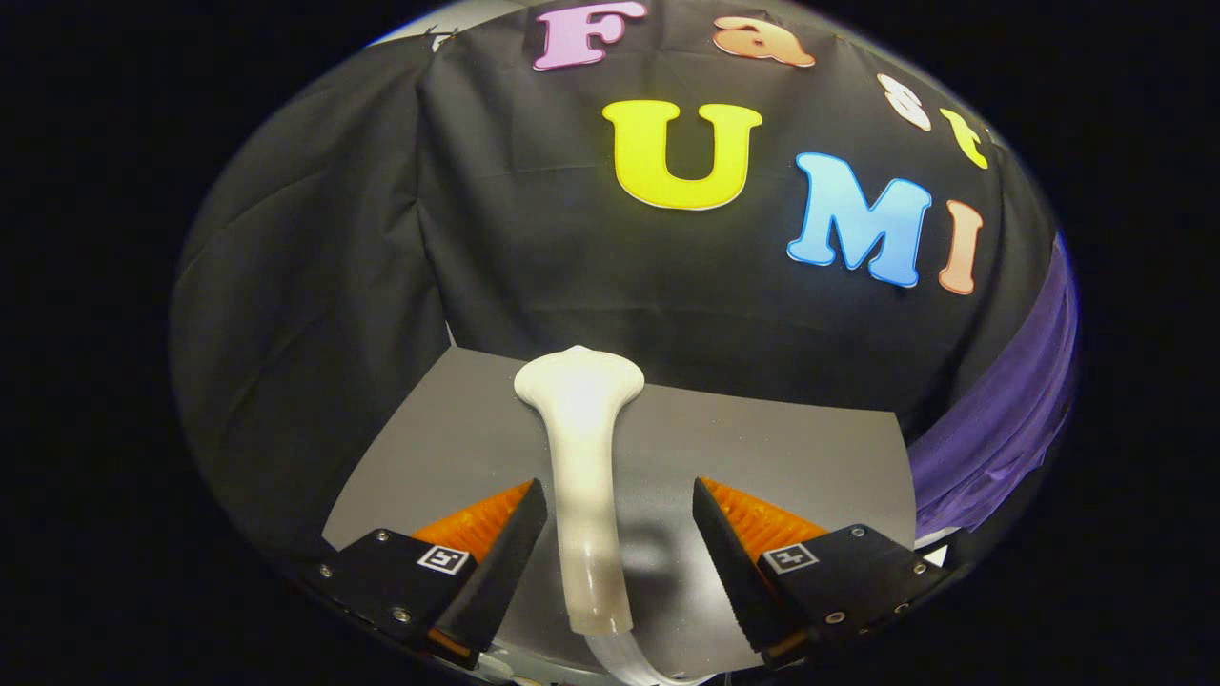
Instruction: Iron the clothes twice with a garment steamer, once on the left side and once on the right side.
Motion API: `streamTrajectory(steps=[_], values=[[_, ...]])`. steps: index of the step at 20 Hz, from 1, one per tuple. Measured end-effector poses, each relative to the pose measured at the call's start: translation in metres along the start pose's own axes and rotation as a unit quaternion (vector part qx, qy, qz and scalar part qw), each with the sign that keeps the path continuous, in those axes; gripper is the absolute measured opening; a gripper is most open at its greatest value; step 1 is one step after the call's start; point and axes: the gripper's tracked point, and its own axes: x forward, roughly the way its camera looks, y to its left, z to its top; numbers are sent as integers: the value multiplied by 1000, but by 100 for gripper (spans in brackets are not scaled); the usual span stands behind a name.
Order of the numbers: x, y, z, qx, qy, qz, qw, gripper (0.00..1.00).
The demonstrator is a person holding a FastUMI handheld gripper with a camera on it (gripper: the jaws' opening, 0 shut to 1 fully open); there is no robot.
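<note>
A white garment steamer (583,457) lies on the grey table top (791,457), its wide head pointing away from me and its hose trailing back beneath the fingers. My gripper (620,510) is open, and the steamer's handle runs through the gap. The left finger (519,543) sits right against the handle, while the right finger (724,543) stands clearly apart from it. A purple cloth (1001,419) hangs at the right, beyond the table's edge.
The booth's black cloth wall (315,314) rises just behind the table and wraps round its left side. The grey surface stretches out to the right of the steamer as far as the purple cloth.
</note>
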Motion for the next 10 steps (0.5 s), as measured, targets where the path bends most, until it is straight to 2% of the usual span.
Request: streamTrajectory(steps=[5, 10], values=[[28, 5, -1, 43, 38, 18, 998, 95], [49, 8, -21, 27, 84, 7, 996, 95]])
